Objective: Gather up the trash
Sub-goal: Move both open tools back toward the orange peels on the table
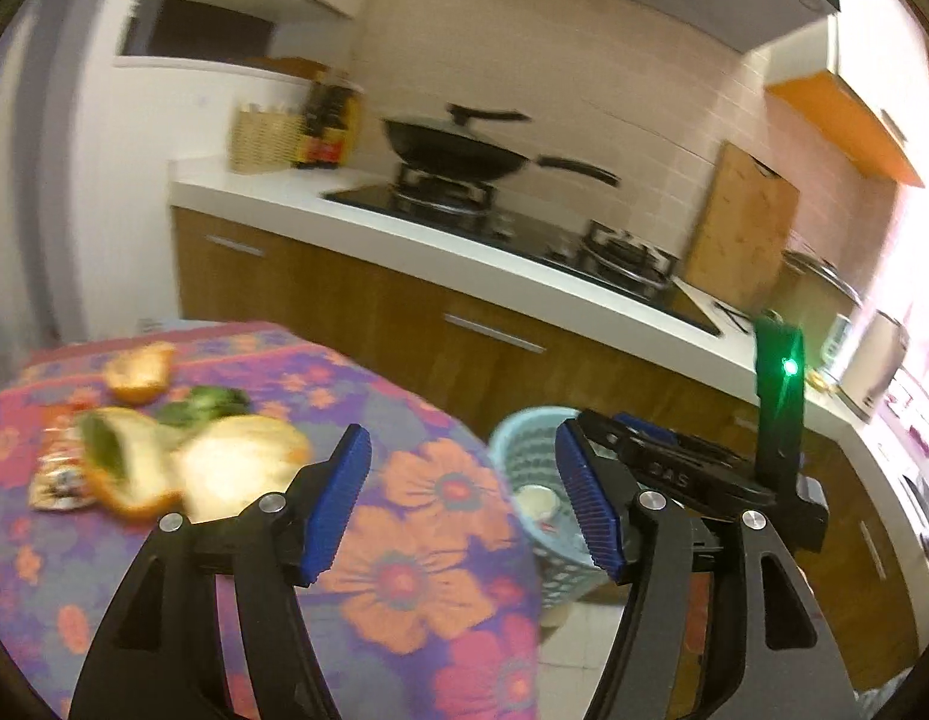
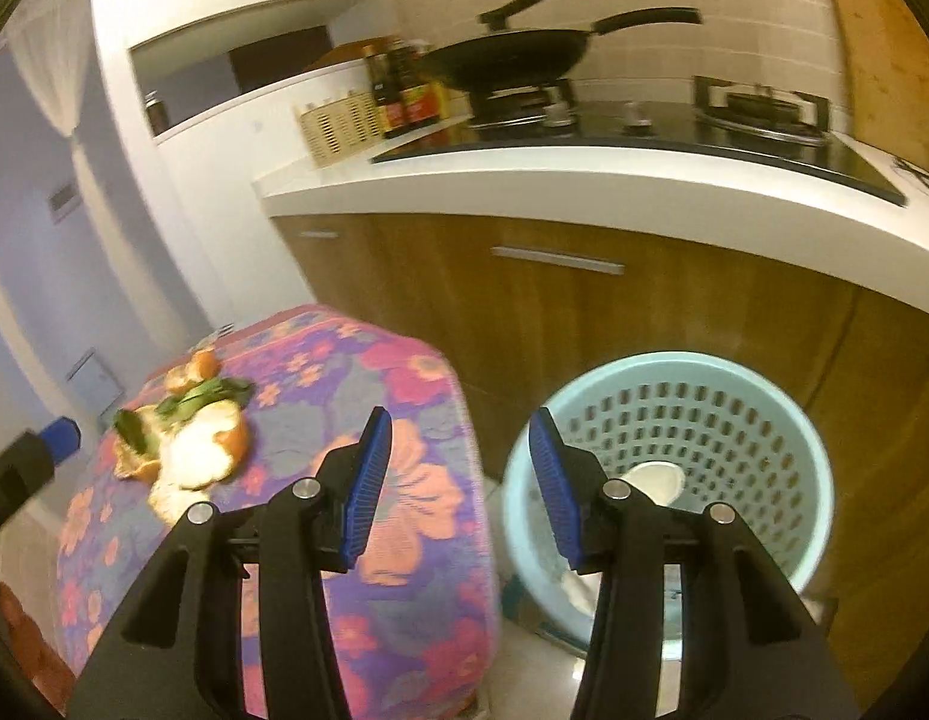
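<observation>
- A floral tablecloth [image 1: 416, 516] covers the table under both tools; the trash lies on it ahead and to the left of each pair of fingers, with the left gripper [image 1: 461, 501] looking the nearer of the 2.
- A pale blue basket [image 2: 770, 420] stands on the floor just beyond the table edge, ahead and right of the right gripper [image 2: 461, 489]; a white item lies at its bottom, partly masked by the right finger.
- Orange peels [image 1: 236, 468], about 3 curled pieces, sit in a loose heap touching the outer side of the left gripper's left finger; the biggest peel's long axis runs roughly across the fingers' line.
- Green leaves [image 1: 203, 405] lie among the peels, beyond them from the fingers.
- A snack wrapper [image 1: 59, 480] pokes out at the heap's far left, half hidden under peel and too blurred to read.
- Both grippers' jaws stand spread wide with nothing between them.
- Motion blur smears the heap; piece edges are hard to separate.
</observation>
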### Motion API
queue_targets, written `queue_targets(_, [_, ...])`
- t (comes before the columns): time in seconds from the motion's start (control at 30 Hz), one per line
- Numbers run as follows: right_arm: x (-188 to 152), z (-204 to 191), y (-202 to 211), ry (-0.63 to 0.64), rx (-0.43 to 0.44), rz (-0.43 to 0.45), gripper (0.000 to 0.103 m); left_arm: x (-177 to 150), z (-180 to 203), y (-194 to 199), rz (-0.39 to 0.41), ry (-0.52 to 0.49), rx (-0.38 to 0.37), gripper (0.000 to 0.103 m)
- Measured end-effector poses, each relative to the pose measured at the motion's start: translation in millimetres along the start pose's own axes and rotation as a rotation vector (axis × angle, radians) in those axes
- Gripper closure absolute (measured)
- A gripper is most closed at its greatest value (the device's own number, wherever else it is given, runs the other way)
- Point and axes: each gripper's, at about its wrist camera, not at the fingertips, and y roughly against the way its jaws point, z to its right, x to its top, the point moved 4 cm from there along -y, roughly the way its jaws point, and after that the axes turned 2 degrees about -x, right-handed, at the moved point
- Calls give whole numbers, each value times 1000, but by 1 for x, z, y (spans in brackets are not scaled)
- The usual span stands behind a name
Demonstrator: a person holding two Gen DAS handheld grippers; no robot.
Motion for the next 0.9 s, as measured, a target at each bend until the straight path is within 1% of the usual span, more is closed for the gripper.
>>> queue_targets(0.07, [-1,-14,-5,14,30,-13,59,2,-15,13,20,17,38,39])
queue_targets(0.13, [-1,-30,-10,31,66,-24,59,4,-36,28,44,41,82,34])
queue_targets(0.23, [1,-57,-19,68,114,-41,59,5,-69,47,47,60,138,34])
queue_targets(0.27, [2,-67,-22,84,141,-45,59,6,-84,55,54,63,181,34])
queue_targets(0.3, [2,-78,-26,99,169,-49,59,8,-95,60,56,70,206,34])
queue_targets(0.43, [2,-109,-48,110,261,-91,59,9,-136,68,40,116,261,33])
queue_targets(0.53, [0,-128,-60,117,309,-114,59,7,-155,61,9,138,264,33])
queue_targets(0.67, [-3,-149,-78,151,323,-123,59,3,-168,34,-54,135,249,30])
queue_targets(0.7, [-3,-152,-82,153,325,-131,59,3,-170,21,-86,118,268,30])
queue_targets(0.8, [-6,-157,-92,141,347,-156,59,-1,-173,-3,-139,73,341,30])
queue_targets(0.9, [-10,-160,-100,156,330,-158,59,-1,-182,-22,-187,58,410,32])
